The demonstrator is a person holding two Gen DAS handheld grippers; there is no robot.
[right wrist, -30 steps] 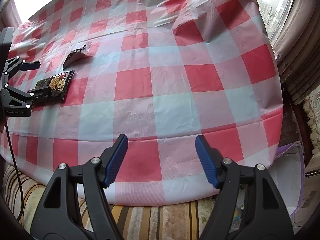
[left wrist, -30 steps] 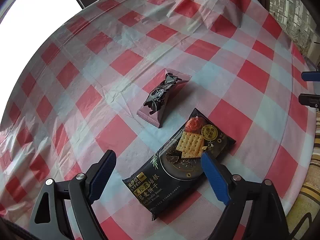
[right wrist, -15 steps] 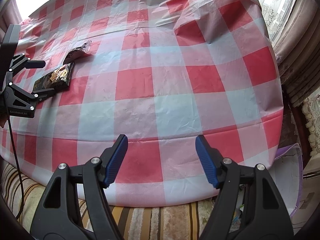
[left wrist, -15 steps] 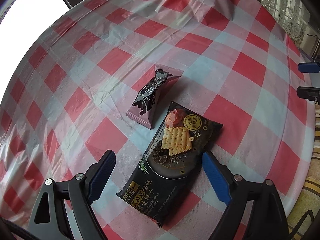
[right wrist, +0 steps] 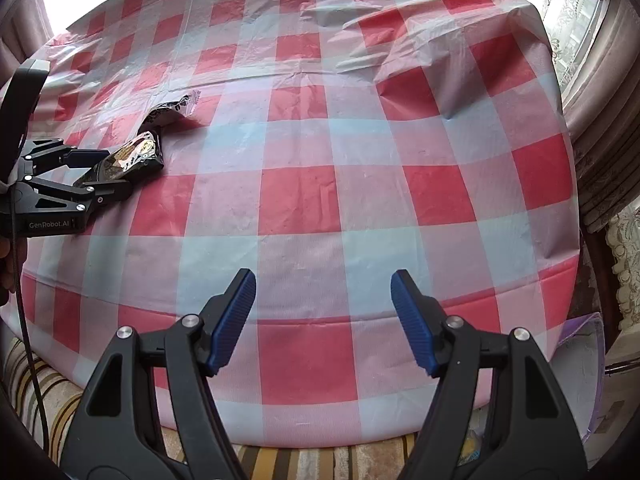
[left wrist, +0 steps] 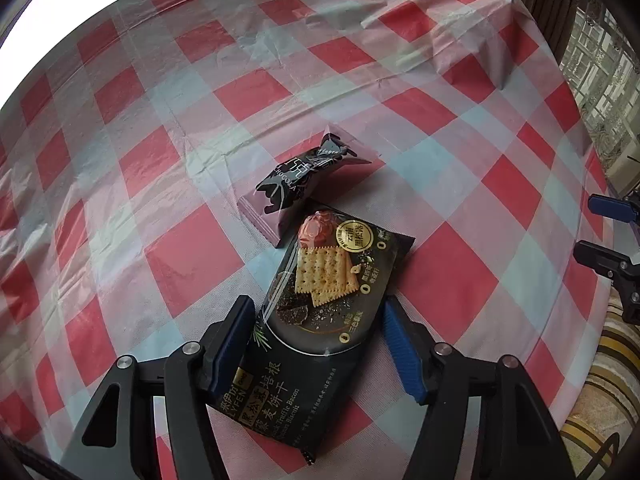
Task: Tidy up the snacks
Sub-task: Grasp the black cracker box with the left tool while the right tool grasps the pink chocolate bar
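Setting: red-and-white checked tablecloth (left wrist: 192,256) covers a table beside curtained windows; it is wrinkled plastic, so flat packets lie on it without sliding.
Chocolate packet (left wrist: 298,184): small and dark, it lies flat on the cloth toward the left of the pair, its near corner touching or just overlapping the far end of the biscuit packet; the two snacks are already gathered side by side, which suits tidying them together.
Biscuit packet (left wrist: 320,308): long black packet printed with crackers, lying flat and slanted, its near half running between the left gripper's fingers.
Left gripper (left wrist: 316,340): it points steeply down and straddles the packet across its narrow width, the easier way to pinch a flat pouch. Its jaws are closing; the left blue pad (left wrist: 234,340) is at the packet's edge, while the right pad (left wrist: 400,344) looks just clear of the other edge, so the grasp does not seem firm yet.
Right gripper (right wrist: 324,320): it hangs over bare cloth near the table's front edge, well apart from both snacks, fingers parted and holding nothing, probably waiting so as not to crowd the left hand.
Next, as a judgement: finishing the squeeze, then lifting the biscuits.
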